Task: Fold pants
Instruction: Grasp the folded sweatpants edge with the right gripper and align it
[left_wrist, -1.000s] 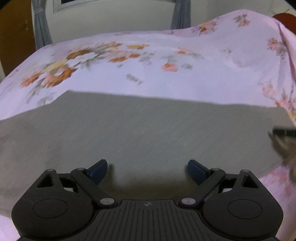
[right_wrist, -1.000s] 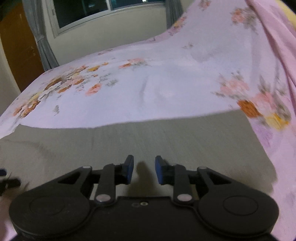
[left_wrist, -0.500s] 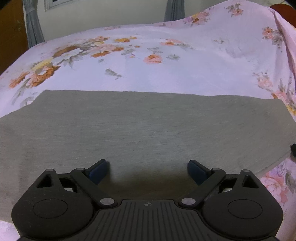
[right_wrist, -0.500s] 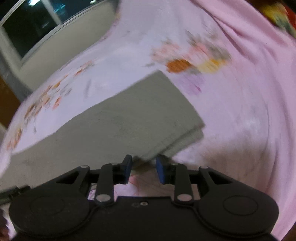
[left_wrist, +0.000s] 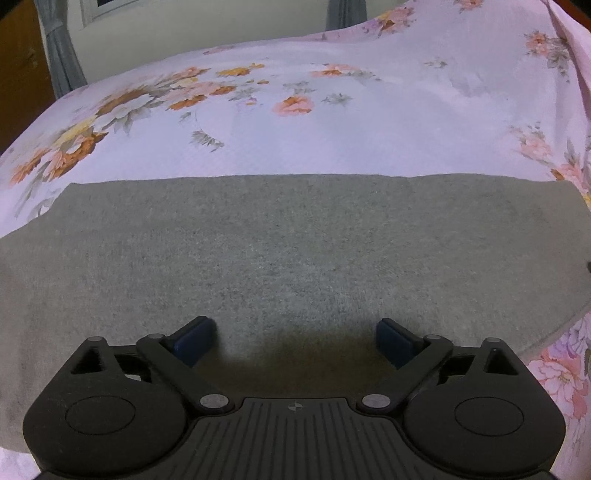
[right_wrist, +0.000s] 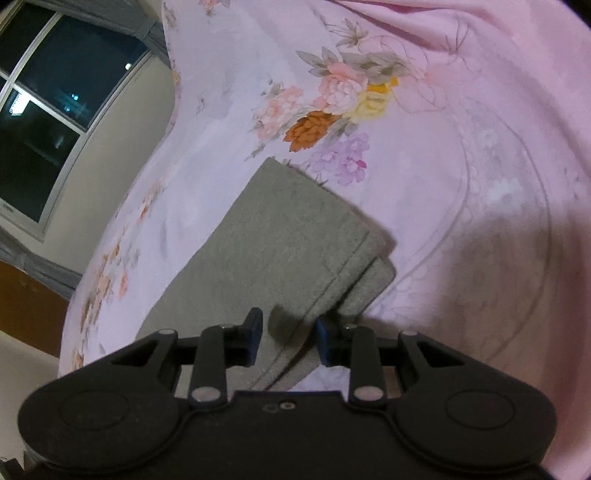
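Observation:
The grey pants (left_wrist: 295, 258) lie flat on the bed as a wide folded band. My left gripper (left_wrist: 294, 341) hovers over their near part, jaws wide open and empty. In the right wrist view the pants (right_wrist: 280, 251) show stacked layered edges at their right end. My right gripper (right_wrist: 289, 338) is over that end's near edge, tilted, jaws partly open with nothing clamped between the blue pads (right_wrist: 255, 332).
A pink floral bedsheet (left_wrist: 332, 122) covers the bed, rising in folds at the right (right_wrist: 498, 110). A window (right_wrist: 44, 110), grey curtains (left_wrist: 59, 62) and a wooden door (left_wrist: 18, 74) stand behind the bed.
My right gripper swung to the right end of the pants and rolled, and its jaws opened a little wider. My left gripper drew back slightly, still open.

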